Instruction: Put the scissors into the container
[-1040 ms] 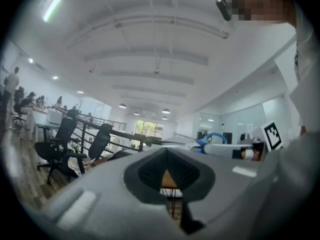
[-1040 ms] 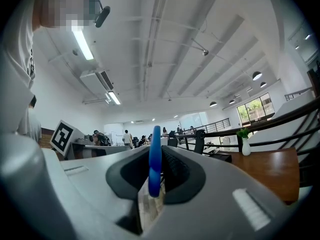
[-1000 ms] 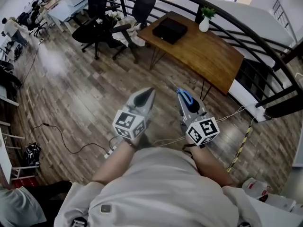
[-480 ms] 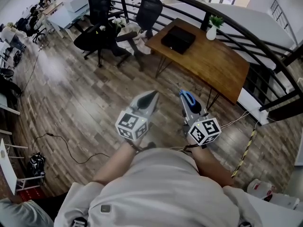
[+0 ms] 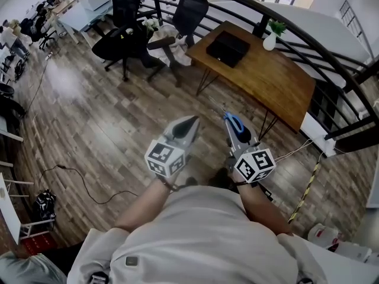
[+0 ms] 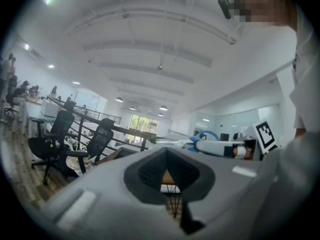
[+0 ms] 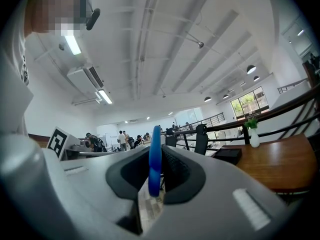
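Fingers of my right gripper [image 5: 230, 117] clamp the scissors [image 7: 154, 156] by their smooth blue loop; left gripper [image 5: 193, 119], at 9 o'clock, fingers together.

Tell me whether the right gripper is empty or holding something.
Holding: the right gripper is shut on the scissors, their blue handle clamped between its jaws.

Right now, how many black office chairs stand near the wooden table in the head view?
2. One black office chair stands just left of the wooden table; the second chair is further left. More, farther off, may be hidden.
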A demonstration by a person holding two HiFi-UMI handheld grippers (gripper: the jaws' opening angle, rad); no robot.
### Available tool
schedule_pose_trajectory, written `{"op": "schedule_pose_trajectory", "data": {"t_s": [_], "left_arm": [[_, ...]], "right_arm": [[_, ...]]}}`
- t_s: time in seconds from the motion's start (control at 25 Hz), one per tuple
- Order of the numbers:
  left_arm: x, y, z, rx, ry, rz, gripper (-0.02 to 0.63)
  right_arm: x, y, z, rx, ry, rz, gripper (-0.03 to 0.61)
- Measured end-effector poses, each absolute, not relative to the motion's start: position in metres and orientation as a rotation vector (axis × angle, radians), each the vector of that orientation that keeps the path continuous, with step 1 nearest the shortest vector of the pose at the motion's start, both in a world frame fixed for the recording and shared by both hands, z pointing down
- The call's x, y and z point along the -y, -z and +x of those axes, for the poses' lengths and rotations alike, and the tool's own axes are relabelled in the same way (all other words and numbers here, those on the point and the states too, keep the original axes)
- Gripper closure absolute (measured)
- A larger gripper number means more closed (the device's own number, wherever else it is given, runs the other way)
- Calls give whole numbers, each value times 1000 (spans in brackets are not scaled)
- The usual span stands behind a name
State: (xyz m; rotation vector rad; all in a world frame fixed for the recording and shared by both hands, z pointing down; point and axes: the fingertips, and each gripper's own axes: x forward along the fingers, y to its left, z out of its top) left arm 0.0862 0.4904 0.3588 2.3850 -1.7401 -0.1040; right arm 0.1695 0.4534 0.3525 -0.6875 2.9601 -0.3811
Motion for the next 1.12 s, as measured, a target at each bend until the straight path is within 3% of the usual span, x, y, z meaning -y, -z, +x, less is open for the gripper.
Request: {"op": "schedule_pose_trajectory", "data": {"t_s": [0.72, 1.12], "left_arm": [[-391, -363, 75, 1781, 92, 2348, 611], [-284, -357, 114, 1795, 121, 2352, 611]], "right_arm": [[-354, -359, 154, -2972, 401, -605, 522], [-253, -354, 194, -2986, 375, -567, 522]]}}
